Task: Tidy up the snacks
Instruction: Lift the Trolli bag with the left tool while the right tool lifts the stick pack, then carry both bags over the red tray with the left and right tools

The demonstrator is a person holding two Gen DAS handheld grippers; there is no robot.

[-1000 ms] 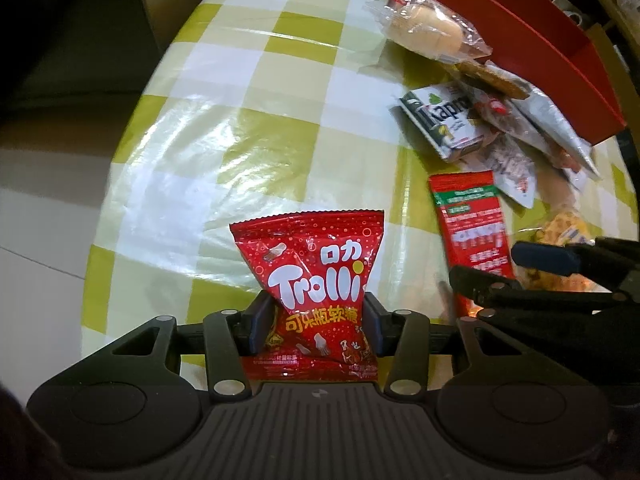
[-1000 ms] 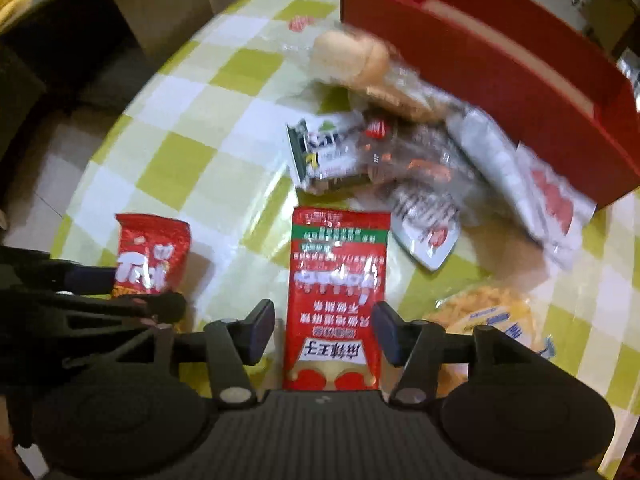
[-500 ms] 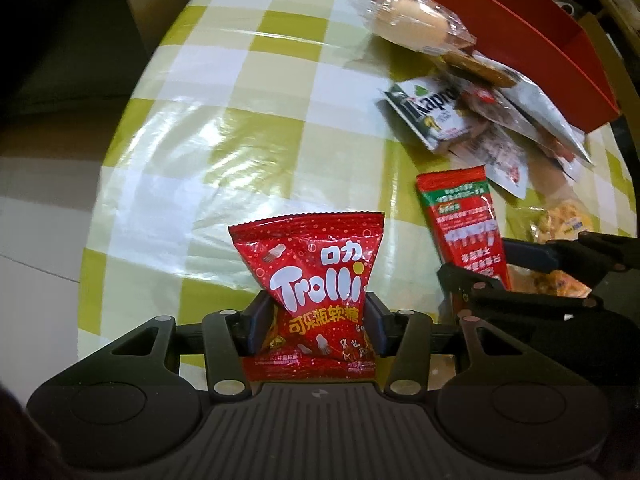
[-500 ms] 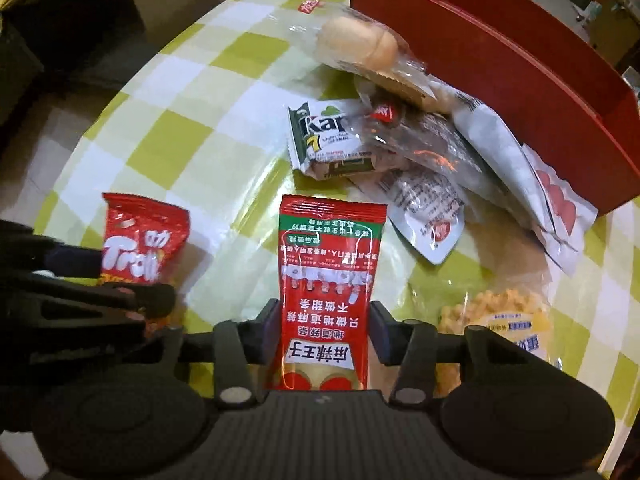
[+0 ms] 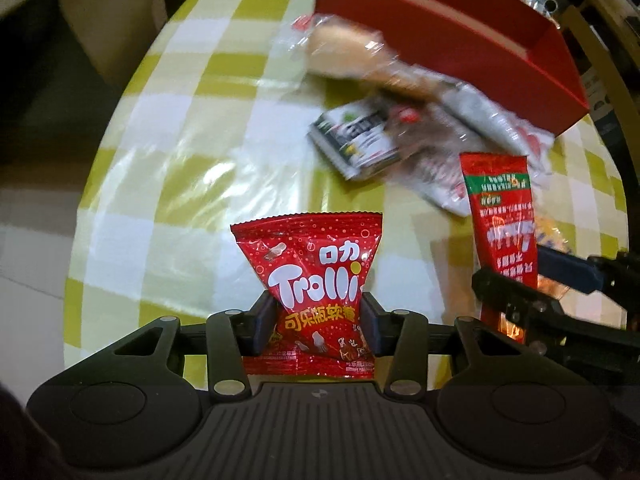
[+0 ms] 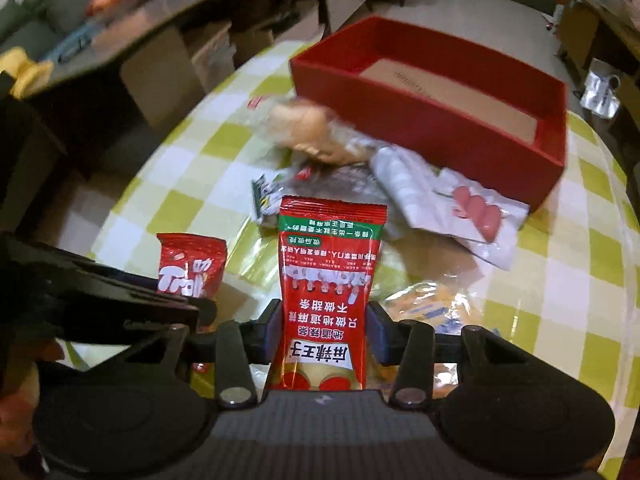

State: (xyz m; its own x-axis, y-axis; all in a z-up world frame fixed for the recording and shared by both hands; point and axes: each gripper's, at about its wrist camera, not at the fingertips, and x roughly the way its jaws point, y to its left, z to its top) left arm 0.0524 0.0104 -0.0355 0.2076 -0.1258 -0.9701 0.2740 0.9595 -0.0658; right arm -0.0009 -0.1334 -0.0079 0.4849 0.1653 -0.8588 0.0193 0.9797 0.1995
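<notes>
My left gripper [image 5: 316, 320] is shut on a red Trolli gummy bag [image 5: 312, 276] and holds it above the checked table. My right gripper [image 6: 322, 330] is shut on a tall red spicy-strip packet [image 6: 328, 280], also lifted. Each held pack shows in the other view: the red packet [image 5: 502, 224] at the right of the left wrist view, the Trolli bag [image 6: 190, 268] at the left of the right wrist view. An open red box [image 6: 420, 120] stands at the far side of the table, empty.
A pile of snacks lies in front of the box: a wrapped bun [image 6: 308, 128], a green-white pack [image 5: 356, 140], a white sausage pack [image 6: 476, 216], a yellow snack bag [image 6: 436, 312]. The table edge [image 5: 100, 184] drops off at left. Cardboard boxes [image 6: 160, 76] stand beyond.
Both grippers have lifted their packs off the table and moved forward toward the red box. The right gripper closed on the red packet.
</notes>
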